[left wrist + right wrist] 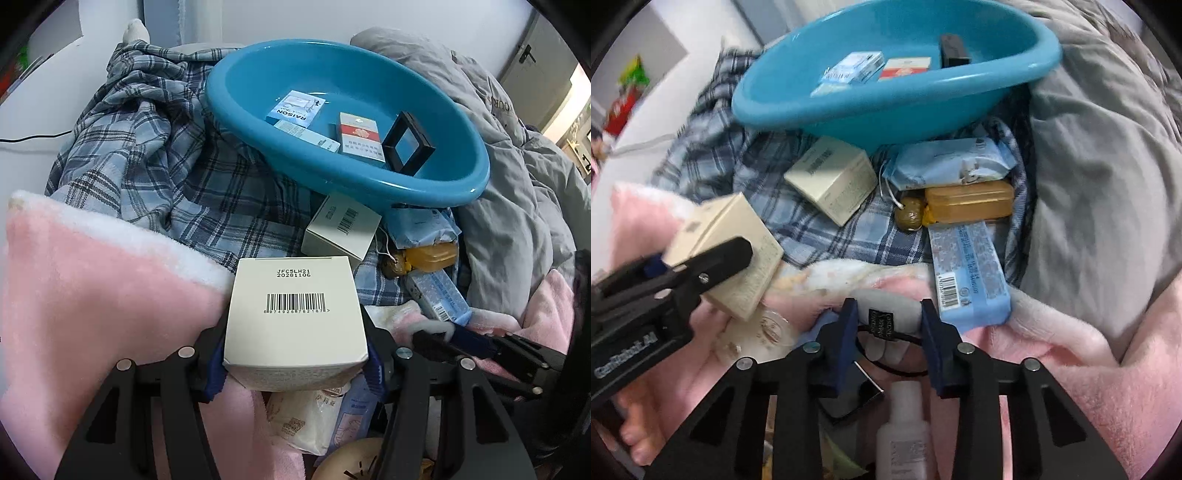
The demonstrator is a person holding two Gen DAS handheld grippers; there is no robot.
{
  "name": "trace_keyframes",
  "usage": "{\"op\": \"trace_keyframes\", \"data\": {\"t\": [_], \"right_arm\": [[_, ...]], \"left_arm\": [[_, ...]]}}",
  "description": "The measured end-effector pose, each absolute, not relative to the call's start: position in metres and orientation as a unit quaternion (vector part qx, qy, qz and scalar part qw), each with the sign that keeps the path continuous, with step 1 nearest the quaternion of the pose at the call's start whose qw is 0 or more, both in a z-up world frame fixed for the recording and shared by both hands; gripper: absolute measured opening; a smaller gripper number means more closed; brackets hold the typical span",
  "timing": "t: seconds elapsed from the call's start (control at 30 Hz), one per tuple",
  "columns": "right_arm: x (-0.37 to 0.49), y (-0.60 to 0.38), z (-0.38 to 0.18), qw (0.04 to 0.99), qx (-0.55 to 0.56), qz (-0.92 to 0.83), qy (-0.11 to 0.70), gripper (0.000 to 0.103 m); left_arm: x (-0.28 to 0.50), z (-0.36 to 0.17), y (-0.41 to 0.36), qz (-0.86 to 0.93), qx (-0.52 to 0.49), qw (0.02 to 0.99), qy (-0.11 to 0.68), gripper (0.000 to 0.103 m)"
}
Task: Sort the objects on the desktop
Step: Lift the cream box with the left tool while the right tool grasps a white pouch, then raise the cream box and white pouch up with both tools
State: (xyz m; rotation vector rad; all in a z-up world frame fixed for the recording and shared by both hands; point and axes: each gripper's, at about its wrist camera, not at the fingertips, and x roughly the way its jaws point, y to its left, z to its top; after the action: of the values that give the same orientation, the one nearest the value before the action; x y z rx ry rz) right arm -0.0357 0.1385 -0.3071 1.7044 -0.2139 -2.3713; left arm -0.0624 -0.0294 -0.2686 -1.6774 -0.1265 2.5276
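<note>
The left gripper (295,365) is clamped on a cream carton (295,314), its blue pads pressed against both side walls and the barcoded face turned up toward the left wrist camera. To the left of those fingers lies a pink fleece blanket (92,295); beyond their tips a plaid shirt (147,158) is spread out, with a second cream box (341,227) lying on it straight ahead. Farther ahead still sits the blue basin (369,192), holding a RAISON box (295,107), a red-and-white pack (360,136) and a black square frame (408,144) leaning against its wall.

The right gripper (889,325) has its fingers apart, straddling a grey pouch (886,306) with a black label; whether the pads touch it I cannot tell. Just right of the fingertips lies a long blue box (967,269), ahead of it an amber case (971,201) and a wipes pack (949,162). A white bottle (905,435) lies below, between the finger bases. Right of everything, a grey quilt (1100,184)
</note>
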Motion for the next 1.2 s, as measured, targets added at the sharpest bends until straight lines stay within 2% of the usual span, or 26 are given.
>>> {"op": "trace_keyframes", "data": {"t": [0.6, 0.97, 1.2], "right_arm": [[-0.032, 0.167, -0.260, 0.077, 0.521, -0.846, -0.086, 0.031], [-0.037, 0.177, -0.219, 0.069, 0.478, -0.872, -0.083, 0.031], [-0.041, 0.179, -0.178, 0.067, 0.439, -0.893, -0.071, 0.031]], "left_arm": [[-0.051, -0.241, -0.024, 0.841, -0.538, 0.049, -0.031, 0.062], [-0.051, -0.197, -0.018, 0.868, -0.494, 0.044, -0.016, 0.062], [-0.056, -0.147, -0.013, 0.900, -0.434, 0.046, -0.007, 0.062]]}}
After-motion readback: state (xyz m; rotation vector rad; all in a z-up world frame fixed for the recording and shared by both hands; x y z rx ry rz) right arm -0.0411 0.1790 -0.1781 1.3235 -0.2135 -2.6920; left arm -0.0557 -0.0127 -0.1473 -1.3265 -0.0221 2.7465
